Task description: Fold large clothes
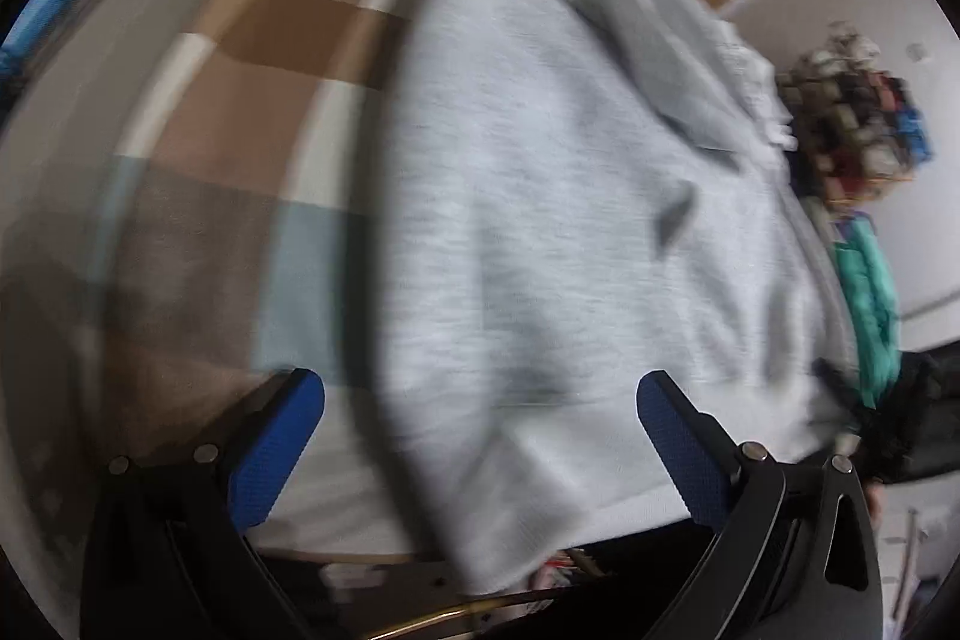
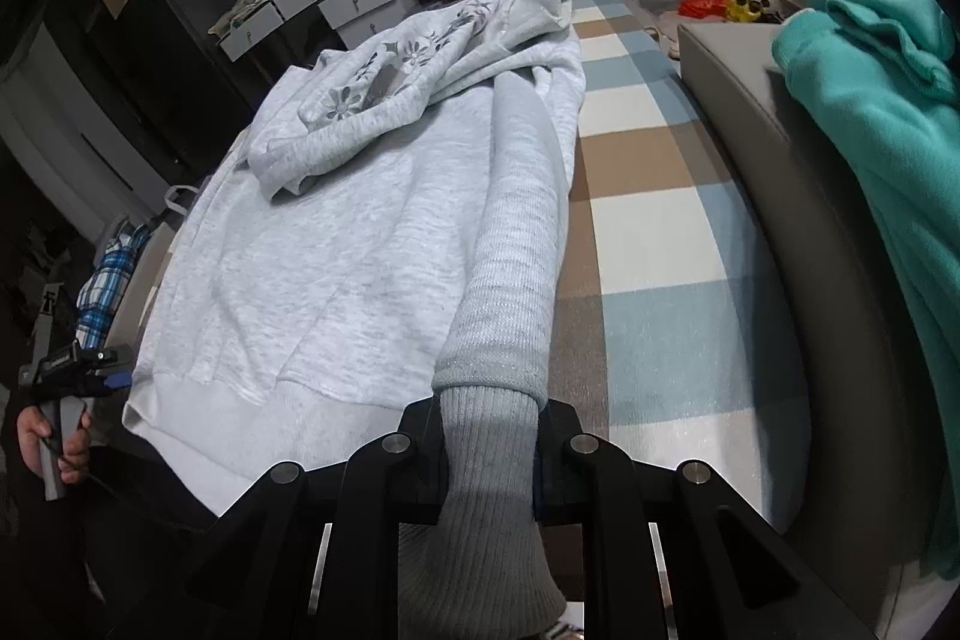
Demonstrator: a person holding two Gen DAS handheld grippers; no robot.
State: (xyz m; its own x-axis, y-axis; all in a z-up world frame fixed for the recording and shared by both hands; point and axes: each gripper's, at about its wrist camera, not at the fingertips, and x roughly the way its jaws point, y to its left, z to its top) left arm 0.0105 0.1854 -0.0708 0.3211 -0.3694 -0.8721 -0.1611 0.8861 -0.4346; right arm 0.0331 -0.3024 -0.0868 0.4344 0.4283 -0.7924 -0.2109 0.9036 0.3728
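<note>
On a checked bed (image 2: 648,196), the grey sweatshirt (image 2: 336,244) lies barely folded: right gripper (image 2: 489,451) fingers clamp its sleeve cuff (image 2: 489,400); left gripper (image 1: 480,436) fingers gape empty.

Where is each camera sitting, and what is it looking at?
Left wrist: sits on the left gripper, looking forward between its open blue fingers over the grey sweatshirt on the checked blanket; blurry.
Right wrist: sits on the right gripper, looking along the sleeve it is clamped on; the person's hand holding the left gripper shows at the left edge.
Shared: both see the sweatshirt, the blanket and the teal garment.
</note>
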